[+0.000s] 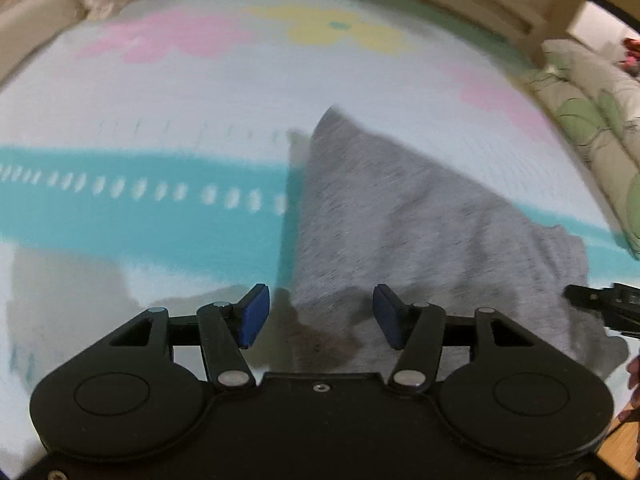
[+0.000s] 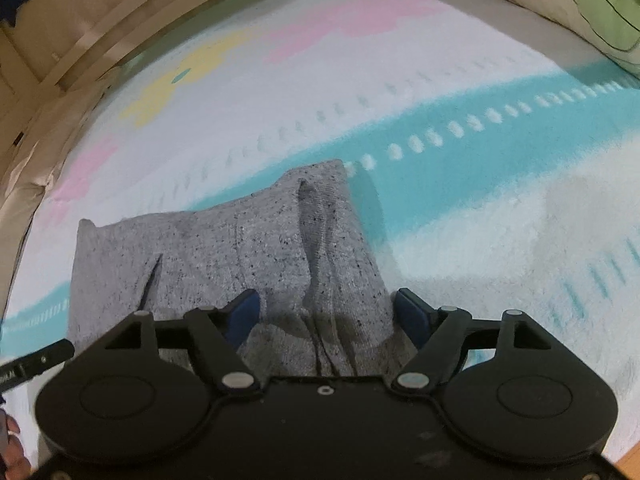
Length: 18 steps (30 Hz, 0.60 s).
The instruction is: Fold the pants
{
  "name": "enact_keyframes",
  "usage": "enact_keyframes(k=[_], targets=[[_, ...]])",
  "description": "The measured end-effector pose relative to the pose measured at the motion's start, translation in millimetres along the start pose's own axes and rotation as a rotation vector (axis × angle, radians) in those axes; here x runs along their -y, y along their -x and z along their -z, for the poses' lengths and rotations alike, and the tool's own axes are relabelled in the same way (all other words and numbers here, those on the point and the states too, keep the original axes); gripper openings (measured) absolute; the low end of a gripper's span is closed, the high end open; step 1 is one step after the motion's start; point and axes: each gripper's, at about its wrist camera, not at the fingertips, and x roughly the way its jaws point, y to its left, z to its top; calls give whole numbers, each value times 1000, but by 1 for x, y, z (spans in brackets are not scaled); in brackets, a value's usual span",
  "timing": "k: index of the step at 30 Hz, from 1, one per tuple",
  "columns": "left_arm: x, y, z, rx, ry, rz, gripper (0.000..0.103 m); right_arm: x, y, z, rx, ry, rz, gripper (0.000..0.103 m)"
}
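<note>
Grey speckled pants (image 1: 400,216) lie folded on a white blanket (image 1: 160,92) with a teal stripe. In the left wrist view my left gripper (image 1: 320,316) hovers over the near left corner of the pants, its blue pads (image 1: 254,316) wide apart and nothing pinched. The right wrist view shows the pants (image 2: 240,240) as a flat stack with a raised ridge of cloth running toward the camera. My right gripper (image 2: 328,314) is open, with that ridge lying between its fingers. The pads do not squeeze it.
A pillow with green leaf print (image 1: 592,120) lies along the blanket's right side and shows as the same pillow (image 2: 592,8) at the top right. A wooden bed frame (image 2: 80,40) borders the far edge. A black part of the other gripper (image 1: 600,304) juts in at the right.
</note>
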Motion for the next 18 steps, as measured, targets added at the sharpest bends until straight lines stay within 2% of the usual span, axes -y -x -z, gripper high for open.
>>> enact_keyframes(k=[3,8,10,12,13,14,16,18], targets=[[-5,-1,1,10,27,9,62,1,-3,1,17,3,-24,82],[9,-12,1,37,-46,-9,73,-3,-10,4,53,39,-61,85],[15,-16,-1,44,-62,-21,73,-9,-13,5,51,84,-58,85],[14,-18,-5,44,-38,4,76,-12,-14,4,50,100,-65,85],[11,-20,-8,36,-13,37,82,-11,-16,4,49,102,-74,85],[8,-23,-11,25,8,71,84,-10,-16,4,49,104,-83,85],[7,-27,-19,3,29,116,83,-9,-16,3,46,107,-92,82],[9,-30,-23,-12,41,131,73,-10,-15,2,38,122,-91,79]])
